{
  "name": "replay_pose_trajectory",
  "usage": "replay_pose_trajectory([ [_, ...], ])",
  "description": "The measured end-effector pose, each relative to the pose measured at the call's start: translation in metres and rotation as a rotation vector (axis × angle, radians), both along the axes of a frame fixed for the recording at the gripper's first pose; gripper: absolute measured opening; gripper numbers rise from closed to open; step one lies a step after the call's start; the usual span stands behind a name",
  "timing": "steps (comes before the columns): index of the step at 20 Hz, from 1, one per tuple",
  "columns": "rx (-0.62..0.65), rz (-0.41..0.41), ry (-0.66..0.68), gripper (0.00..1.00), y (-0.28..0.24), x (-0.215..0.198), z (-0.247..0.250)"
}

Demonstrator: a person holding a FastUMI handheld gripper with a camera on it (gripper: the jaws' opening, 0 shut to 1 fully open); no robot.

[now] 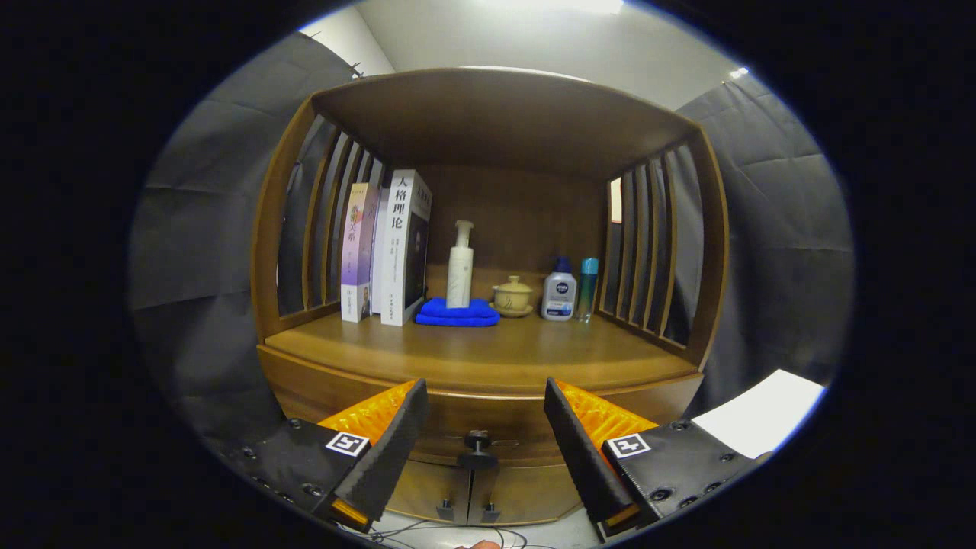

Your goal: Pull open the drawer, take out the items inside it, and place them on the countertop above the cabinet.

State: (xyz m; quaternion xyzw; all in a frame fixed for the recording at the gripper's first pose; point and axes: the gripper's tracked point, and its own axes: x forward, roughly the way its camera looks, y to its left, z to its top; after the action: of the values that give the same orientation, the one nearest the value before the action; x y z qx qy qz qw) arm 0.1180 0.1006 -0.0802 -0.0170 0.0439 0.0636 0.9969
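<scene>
Cabinet [488,122] wood, smooth, satin sheen; counter [488,354] same wood, faint glare. Drawer [488,419] knob [477,441] dark, matt. Towel [457,313] soft cloth. Pump bottle [460,267] plastic, glossy. Lidded cup [512,296] glazed ceramic. Books [389,252] paper, glossy covers. Fingers [396,446] spread apart, inner faces rough-textured.

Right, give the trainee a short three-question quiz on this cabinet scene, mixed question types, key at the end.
1. True or false: the gripper is shut on the small dark round drawer knob.
2. Multiple choice: the tall white pump bottle stands on
A. the folded blue cloth
B. the upright white books
C. the small beige lidded ceramic cup
3. Fill in: the brown wooden drawer front is ____ (open or closed).

Key
1. False: the fingers stand apart, with the knob between them and just ahead, untouched.
2. A
3. closed
</scene>
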Motion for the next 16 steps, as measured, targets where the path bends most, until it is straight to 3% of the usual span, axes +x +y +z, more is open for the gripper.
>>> replay_pose_trajectory([
  [16,0.001,0.026,0.194,0.96,0.019,0.032,-0.109],
])
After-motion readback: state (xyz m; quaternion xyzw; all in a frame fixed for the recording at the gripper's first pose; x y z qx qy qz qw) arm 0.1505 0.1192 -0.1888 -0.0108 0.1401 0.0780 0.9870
